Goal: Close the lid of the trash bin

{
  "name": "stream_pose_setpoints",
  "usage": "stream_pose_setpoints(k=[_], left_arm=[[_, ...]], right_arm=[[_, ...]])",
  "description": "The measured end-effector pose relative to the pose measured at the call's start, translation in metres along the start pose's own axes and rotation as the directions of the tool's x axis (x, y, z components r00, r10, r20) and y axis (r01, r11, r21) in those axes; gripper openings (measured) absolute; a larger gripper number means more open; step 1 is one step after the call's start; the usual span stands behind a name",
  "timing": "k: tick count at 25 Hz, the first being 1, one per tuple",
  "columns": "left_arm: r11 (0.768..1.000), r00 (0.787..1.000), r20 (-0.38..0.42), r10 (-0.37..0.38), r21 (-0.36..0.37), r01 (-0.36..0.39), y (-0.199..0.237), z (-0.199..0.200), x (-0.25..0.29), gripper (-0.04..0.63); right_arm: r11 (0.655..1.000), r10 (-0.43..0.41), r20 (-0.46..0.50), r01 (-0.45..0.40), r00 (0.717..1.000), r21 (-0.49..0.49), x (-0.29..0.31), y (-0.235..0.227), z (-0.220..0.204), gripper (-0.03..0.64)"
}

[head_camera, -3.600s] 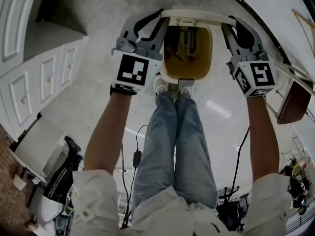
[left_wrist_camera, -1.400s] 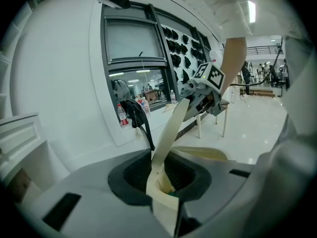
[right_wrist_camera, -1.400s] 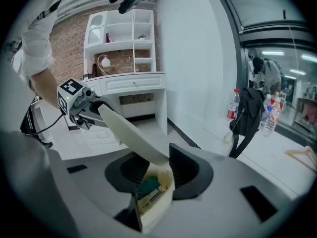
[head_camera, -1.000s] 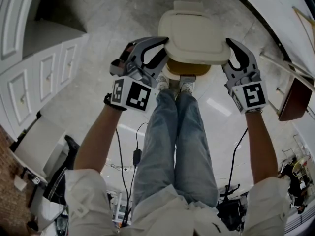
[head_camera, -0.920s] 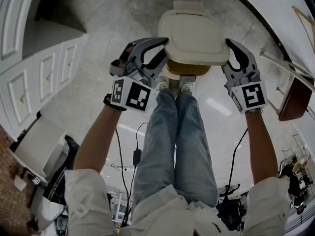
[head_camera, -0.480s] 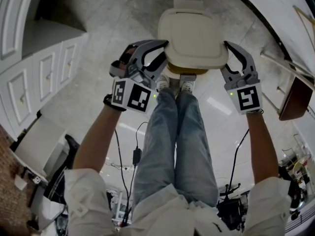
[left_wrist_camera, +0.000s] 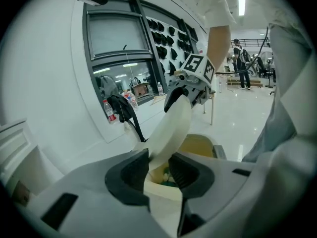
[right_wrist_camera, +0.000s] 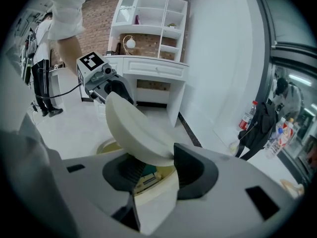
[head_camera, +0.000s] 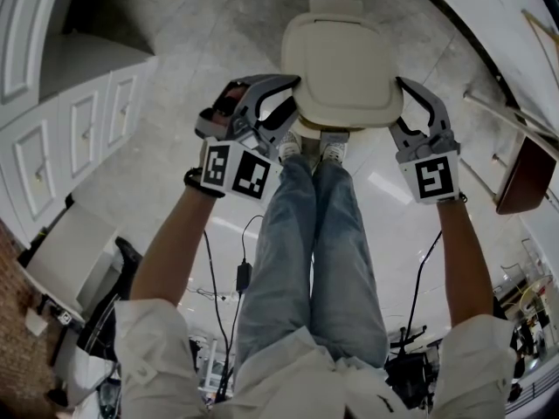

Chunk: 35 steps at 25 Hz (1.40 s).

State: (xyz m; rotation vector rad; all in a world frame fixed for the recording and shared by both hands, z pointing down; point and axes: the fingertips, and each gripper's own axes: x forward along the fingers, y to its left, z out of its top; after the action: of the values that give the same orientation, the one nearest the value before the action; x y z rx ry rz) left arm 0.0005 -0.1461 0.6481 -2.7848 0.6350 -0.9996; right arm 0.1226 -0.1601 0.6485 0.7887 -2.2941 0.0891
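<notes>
Mid-lowering, the lid (head_camera: pixel 342 68) hung tilted over the trash bin (left_wrist_camera: pixel 200 145), its side rims pinched narrowly by the left tool (left_wrist_camera: pixel 159 167), whose jaws had just been opening, and the right tool (right_wrist_camera: pixel 158 165); the next move likely called for easing it flat.

One trash bin (left_wrist_camera: pixel 197 144), one lid (head_camera: pixel 342 68), two claws (head_camera: pixel 291 101) (head_camera: pixel 397 105), two shoes (head_camera: pixel 286 149) (head_camera: pixel 330 152), one black bag (left_wrist_camera: pixel 121 108)

Glossy floor (head_camera: pixel 157 190), trash bin (head_camera: pixel 342 68), perhaps charger cable (head_camera: pixel 244 278)
</notes>
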Motion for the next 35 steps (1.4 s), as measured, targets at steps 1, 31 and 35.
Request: stream_pose_setpoints(k=[1, 31, 35], left_arm=[[1.0, 1.0, -0.002, -0.002, 0.0, 0.002, 0.0, 0.0, 0.0, 0.135], [0.988, 0.987, -0.057, -0.149, 0.043, 0.151, -0.032, -0.018, 0.006, 0.2], [0.983, 0.982, -0.056, -0.181, 0.029, 0.183, -0.037, -0.022, 0.006, 0.219]], right_arm=[[1.0, 0.002, 0.002, -0.002, 1.0, 0.004, 0.0, 0.0, 0.0, 0.173], [0.985, 0.127, -0.074, -0.135, 0.989, -0.112, 0.004, 0.025, -0.025, 0.275], [0.98, 0.145, -0.09, -0.156, 0.985, -0.127, 0.006, 0.03, -0.03, 0.291]])
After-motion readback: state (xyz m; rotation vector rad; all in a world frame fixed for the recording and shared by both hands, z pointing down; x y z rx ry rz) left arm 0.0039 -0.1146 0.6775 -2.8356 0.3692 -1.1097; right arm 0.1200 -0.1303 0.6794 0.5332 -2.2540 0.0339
